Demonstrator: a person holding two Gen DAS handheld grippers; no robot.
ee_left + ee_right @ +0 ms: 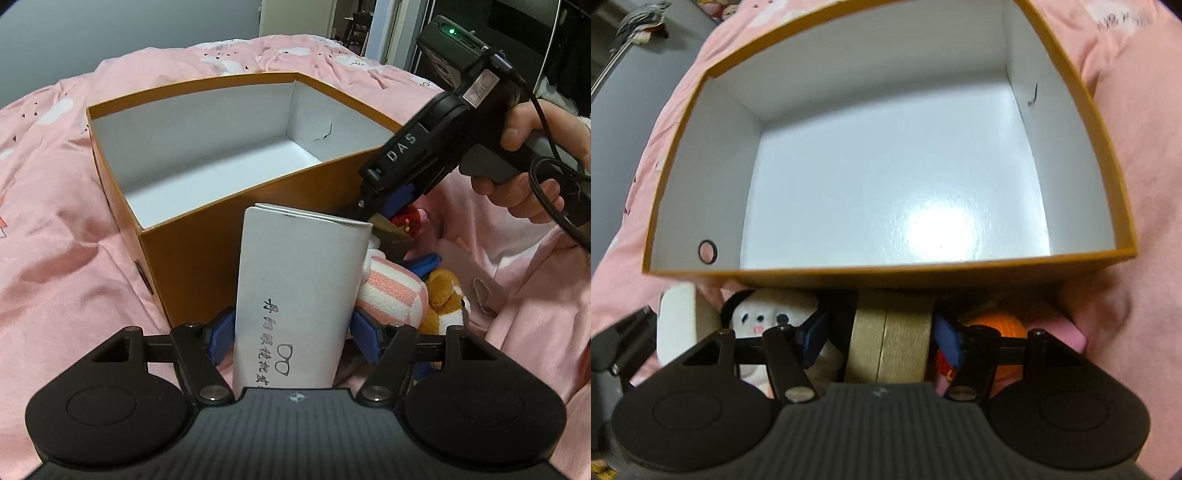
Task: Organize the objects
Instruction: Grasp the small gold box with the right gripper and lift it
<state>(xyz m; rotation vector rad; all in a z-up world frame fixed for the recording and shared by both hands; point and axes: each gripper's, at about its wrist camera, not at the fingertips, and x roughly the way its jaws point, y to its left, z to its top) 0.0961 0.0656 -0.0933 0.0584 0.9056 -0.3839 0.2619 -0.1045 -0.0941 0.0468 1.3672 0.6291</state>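
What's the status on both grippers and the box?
Left gripper astride white glasses case, grip unconfirmed. Right gripper around tan tape roll, contact unclear. Orange box open, empty; nothing blocking.

Both hand-held grippers, left [291, 332] and right [882, 338], point steeply downward.

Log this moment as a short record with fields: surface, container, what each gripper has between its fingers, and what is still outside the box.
surface: pink bedspread
container: orange box, white inside, nothing in it
left gripper: white glasses case between its fingers; contact unclear
right gripper: tan tape roll between its fingers; contact unclear
outside box: striped plush, brown plush, white plush, orange ball
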